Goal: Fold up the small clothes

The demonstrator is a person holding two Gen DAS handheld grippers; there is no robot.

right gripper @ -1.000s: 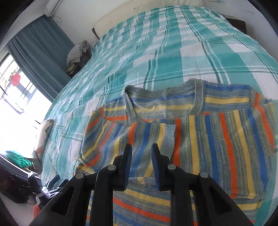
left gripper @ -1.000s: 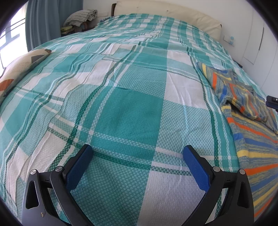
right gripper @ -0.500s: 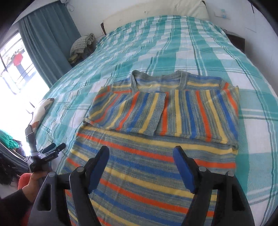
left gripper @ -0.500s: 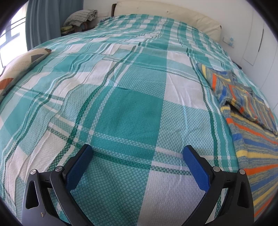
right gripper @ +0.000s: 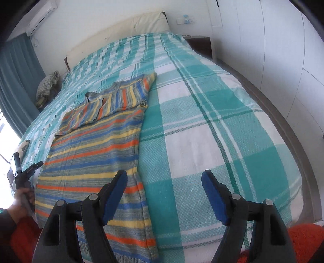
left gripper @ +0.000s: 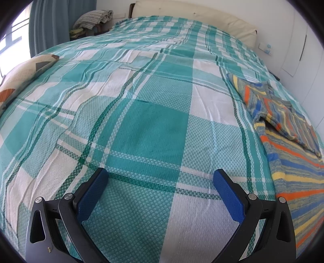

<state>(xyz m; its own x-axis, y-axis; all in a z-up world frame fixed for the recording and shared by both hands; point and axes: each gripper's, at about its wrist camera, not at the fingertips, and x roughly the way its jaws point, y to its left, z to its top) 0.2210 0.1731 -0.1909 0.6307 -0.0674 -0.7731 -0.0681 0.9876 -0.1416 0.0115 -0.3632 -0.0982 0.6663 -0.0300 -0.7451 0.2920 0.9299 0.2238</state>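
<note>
A small striped knit sweater (right gripper: 95, 149) in orange, blue, yellow and grey lies flat on the teal plaid bedspread (right gripper: 198, 129), its sleeves folded in across the chest. My right gripper (right gripper: 164, 180) hangs open above the sweater's lower right edge, nothing between its blue pads. In the left wrist view the sweater (left gripper: 291, 153) lies at the far right. My left gripper (left gripper: 160, 178) is open over bare bedspread (left gripper: 141, 113), well left of the garment. The left hand with its gripper (right gripper: 26, 174) shows at the left edge of the right wrist view.
A cream headboard (right gripper: 129, 26) closes the far end of the bed. A patterned cushion (left gripper: 22, 74) lies at the bed's left edge. Folded cloth (left gripper: 91, 18) is piled by the teal curtain (right gripper: 14, 76). A white wall with cabinets (right gripper: 279, 50) runs close along the right side.
My right gripper opened, letting go of the folded-in sleeve, then drew back and swung right to the sweater's lower right edge. The left gripper stayed put.
</note>
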